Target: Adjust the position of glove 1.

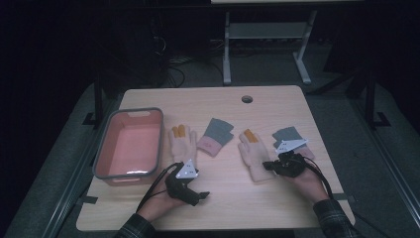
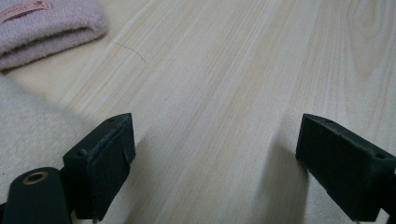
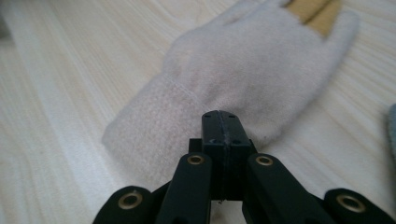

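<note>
Four gloves were laid across the pale wooden table point(image 1: 218, 198), with a pink plastic bin with a grey rim point(image 1: 130, 145) at nine o'clock of them. The right gripper point(image 1: 270, 166) was seen with its jaws pressed fully together, empty, the tips poised at the cuff edge of the cream knitted glove with orange fingertips point(image 1: 253, 151), which lay right of centre on the table; in the right gripper view the same glove point(image 3: 243, 79) stretched toward twelve o'clock from the closed tips. Whether the tips touched the cuff could not be told. The left gripper point(image 1: 198, 196) was held low near the table's six o'clock edge, its jaws spread wide over bare wood with nothing between them. A second cream glove with orange fingertips point(image 1: 182, 141) lay at eleven o'clock of it, and a grey glove with a pink cuff point(image 1: 216, 135) at one o'clock. Another grey glove point(image 1: 288, 135) lay just beyond the right gripper.

Judged from this, a pick of the right-hand cream glove was in preparation. For a good grasp, the jaws would need to be opened first, then lowered so that one pad slid under the cuff edge. Only the cuff's doubled fabric should be pinched, since a shallow bite on soft knit could slip. The lift should be kept slow, so that the limp fingers cleared the neighbouring grey glove.
</note>
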Motion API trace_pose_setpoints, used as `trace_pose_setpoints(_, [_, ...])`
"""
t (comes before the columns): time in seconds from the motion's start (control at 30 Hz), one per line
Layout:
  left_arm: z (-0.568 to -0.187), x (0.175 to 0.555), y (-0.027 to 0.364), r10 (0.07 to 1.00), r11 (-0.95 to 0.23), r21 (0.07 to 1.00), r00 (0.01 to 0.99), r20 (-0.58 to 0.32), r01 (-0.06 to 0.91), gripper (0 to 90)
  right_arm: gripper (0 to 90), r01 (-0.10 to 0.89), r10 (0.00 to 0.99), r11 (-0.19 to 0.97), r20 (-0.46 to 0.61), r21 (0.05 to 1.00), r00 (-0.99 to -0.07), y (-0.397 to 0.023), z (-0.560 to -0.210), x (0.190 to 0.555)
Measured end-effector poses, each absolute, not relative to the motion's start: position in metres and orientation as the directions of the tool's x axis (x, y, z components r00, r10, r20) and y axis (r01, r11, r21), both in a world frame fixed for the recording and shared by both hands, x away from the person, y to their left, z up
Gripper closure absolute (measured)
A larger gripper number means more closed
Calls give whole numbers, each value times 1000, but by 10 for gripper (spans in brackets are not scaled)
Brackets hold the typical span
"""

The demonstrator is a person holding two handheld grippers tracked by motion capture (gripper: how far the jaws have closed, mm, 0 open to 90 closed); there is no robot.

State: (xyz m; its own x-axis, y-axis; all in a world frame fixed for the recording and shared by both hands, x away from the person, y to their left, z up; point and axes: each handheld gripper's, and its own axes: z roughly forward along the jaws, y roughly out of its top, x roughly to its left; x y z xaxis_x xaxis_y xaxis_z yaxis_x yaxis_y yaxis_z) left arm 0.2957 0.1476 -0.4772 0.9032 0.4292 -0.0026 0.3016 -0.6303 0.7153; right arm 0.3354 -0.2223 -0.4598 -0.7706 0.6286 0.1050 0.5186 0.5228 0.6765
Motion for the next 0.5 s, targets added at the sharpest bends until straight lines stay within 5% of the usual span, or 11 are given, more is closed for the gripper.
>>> trace_pose_setpoints(0.5, [-477,296,148,429,-631,715,903,-2,302,111,900,493,570,547,130,677,-811,-205,-459,324])
